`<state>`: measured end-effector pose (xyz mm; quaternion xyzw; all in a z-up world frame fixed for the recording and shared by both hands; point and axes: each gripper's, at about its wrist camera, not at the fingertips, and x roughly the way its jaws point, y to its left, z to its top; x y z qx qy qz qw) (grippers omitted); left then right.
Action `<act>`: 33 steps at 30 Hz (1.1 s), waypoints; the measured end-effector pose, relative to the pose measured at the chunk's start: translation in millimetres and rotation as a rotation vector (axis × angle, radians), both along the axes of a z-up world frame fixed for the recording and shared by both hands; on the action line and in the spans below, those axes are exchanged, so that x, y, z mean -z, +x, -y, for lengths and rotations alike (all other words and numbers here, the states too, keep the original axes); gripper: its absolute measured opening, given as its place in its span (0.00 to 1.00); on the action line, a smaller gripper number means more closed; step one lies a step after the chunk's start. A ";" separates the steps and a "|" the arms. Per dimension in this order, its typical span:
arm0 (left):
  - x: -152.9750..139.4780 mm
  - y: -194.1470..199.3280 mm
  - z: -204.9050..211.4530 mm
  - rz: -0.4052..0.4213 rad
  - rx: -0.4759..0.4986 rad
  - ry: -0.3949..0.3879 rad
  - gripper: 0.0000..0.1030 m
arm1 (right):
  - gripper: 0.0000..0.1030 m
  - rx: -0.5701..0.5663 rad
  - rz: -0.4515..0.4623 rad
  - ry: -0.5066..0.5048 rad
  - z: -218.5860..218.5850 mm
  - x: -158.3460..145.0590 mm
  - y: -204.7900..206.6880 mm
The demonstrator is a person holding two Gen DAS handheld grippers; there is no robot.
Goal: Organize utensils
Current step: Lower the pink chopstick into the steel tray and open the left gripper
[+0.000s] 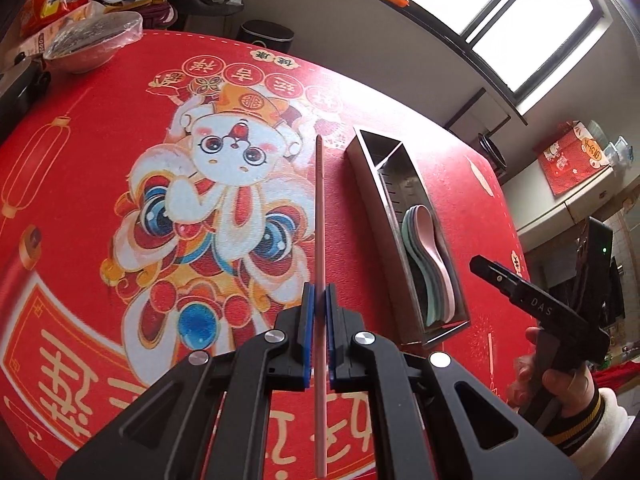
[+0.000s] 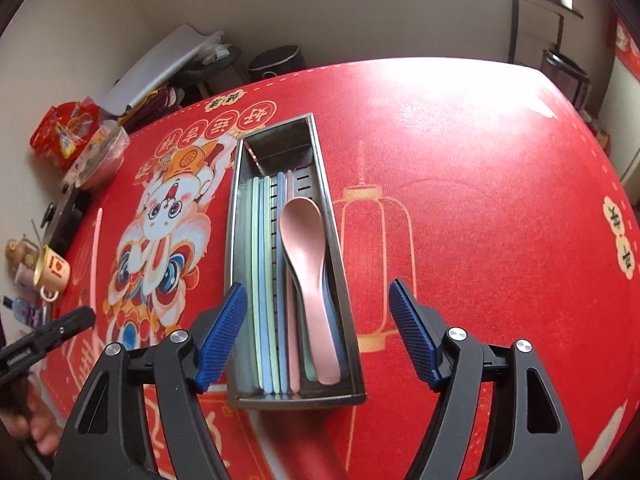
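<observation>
left gripper (image 1: pixel 319 300) pinches a pink chopstick (image 1: pixel 320 216) beside the steel tray (image 2: pixel 236 208); right gripper (image 2: pixel 316 336) spread above the tray, empty.

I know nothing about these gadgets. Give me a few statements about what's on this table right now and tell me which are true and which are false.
1. The left gripper is clamped on a pink chopstick. True.
2. The right gripper is squeezing the pink spoon. False: its jaws stand wide apart above the metal tray, with nothing pressed between them.
3. The pink spoon lies inside the metal tray. True.
4. The tray holds only spoons. False: pastel chopsticks lie side by side along its left part.
5. The tablecloth is plain blue. False: it is red, printed with a cartoon figure and lanterns.
</observation>
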<state>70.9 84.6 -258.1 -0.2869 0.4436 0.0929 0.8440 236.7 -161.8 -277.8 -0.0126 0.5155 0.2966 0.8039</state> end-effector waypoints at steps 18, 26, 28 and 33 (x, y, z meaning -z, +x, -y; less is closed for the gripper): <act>16.2 79.7 52.0 0.006 0.005 -0.056 0.05 | 0.85 0.004 0.004 0.001 54.5 3.7 27.4; -0.6 73.0 53.9 0.021 0.060 -0.028 0.05 | 0.85 0.027 -0.021 0.037 58.3 8.9 31.4; -6.9 68.1 53.0 0.025 0.068 -0.022 0.05 | 0.85 0.033 -0.026 0.046 58.7 9.3 30.6; -26.2 63.5 50.2 0.043 0.076 -0.025 0.05 | 0.85 0.047 -0.032 0.063 59.6 10.6 29.0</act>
